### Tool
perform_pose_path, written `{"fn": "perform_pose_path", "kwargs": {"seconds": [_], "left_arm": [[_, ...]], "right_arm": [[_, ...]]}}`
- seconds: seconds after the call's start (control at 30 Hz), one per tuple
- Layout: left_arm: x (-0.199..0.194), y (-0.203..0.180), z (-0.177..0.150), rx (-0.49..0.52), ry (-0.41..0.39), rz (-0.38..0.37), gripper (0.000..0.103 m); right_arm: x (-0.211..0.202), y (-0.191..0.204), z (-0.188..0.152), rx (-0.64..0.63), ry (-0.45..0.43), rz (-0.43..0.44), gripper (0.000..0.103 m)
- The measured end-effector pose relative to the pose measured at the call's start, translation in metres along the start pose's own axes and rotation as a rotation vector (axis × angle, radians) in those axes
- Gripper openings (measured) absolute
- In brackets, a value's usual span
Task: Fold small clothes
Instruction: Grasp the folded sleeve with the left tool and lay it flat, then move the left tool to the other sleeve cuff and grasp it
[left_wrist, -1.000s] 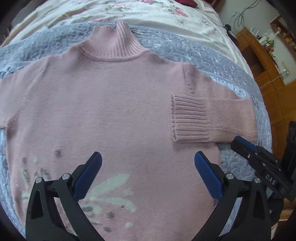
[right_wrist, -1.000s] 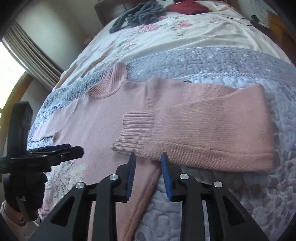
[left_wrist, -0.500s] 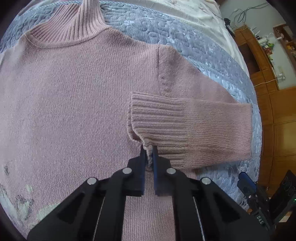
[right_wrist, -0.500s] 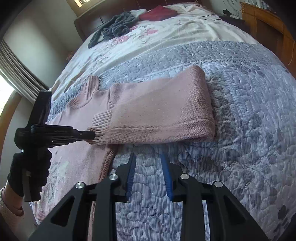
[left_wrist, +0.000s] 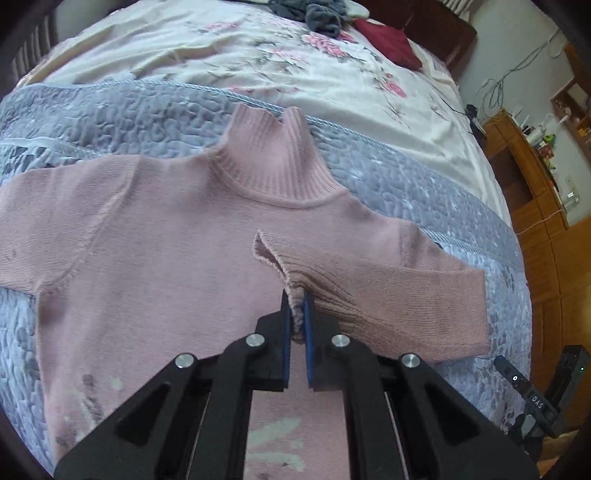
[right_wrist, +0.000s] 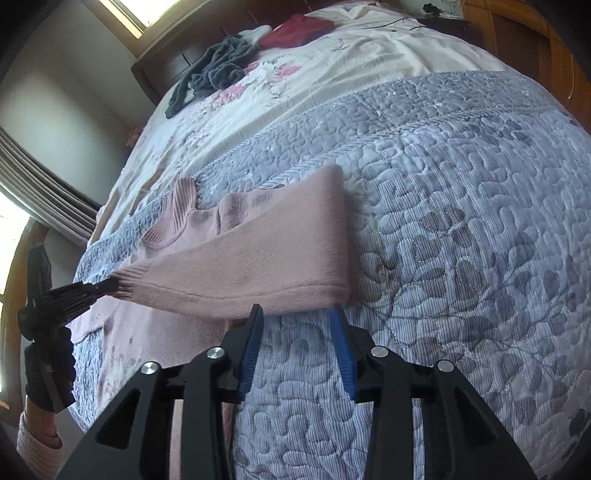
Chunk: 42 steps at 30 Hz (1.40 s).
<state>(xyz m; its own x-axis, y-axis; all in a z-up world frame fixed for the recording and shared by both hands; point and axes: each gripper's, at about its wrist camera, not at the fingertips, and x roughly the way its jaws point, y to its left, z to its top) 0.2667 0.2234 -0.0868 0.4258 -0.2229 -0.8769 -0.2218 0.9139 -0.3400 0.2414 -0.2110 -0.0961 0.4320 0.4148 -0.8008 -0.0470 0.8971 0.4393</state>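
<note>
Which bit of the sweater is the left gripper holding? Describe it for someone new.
On the grey quilt lies a pink sweater. Its one sleeve is folded across the chest. The left gripper pinches that sleeve's ribbed cuff, unlike the ribbed collar lying flat.

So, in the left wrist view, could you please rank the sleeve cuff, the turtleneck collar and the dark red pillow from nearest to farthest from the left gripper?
1. Sleeve cuff, pinched in the left gripper.
2. Turtleneck collar, straight ahead.
3. Dark red pillow, far end of the bed, right.

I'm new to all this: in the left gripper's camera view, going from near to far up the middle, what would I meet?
Left gripper shut on pink ribbed cuff → pink knitted sweater's collar → grey quilted blanket → cream floral sheet → dark grey crumpled garment.
</note>
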Motion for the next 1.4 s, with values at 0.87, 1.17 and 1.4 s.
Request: {"fn": "perform_pose_path", "kwargs": {"seconds": [0.87,1.17,1.4], "left_arm": [[0.024,0.16,0.013,-0.117,0.016,0.319,0.005],[-0.029,0.139,0.013,-0.102,-0.104,0.28,0.011],[-0.001,0.083,0.01,-0.002,-0.047,0.158,0.021]], "right_arm": [[0.109,0.043,0.007,-0.01,0.213,-0.046,0.039],[0.068,0.078,0.017,-0.106,0.117,-0.06,0.044],[0.106,0.118,0.009,-0.162,0.204,-0.032,0.045]]}}
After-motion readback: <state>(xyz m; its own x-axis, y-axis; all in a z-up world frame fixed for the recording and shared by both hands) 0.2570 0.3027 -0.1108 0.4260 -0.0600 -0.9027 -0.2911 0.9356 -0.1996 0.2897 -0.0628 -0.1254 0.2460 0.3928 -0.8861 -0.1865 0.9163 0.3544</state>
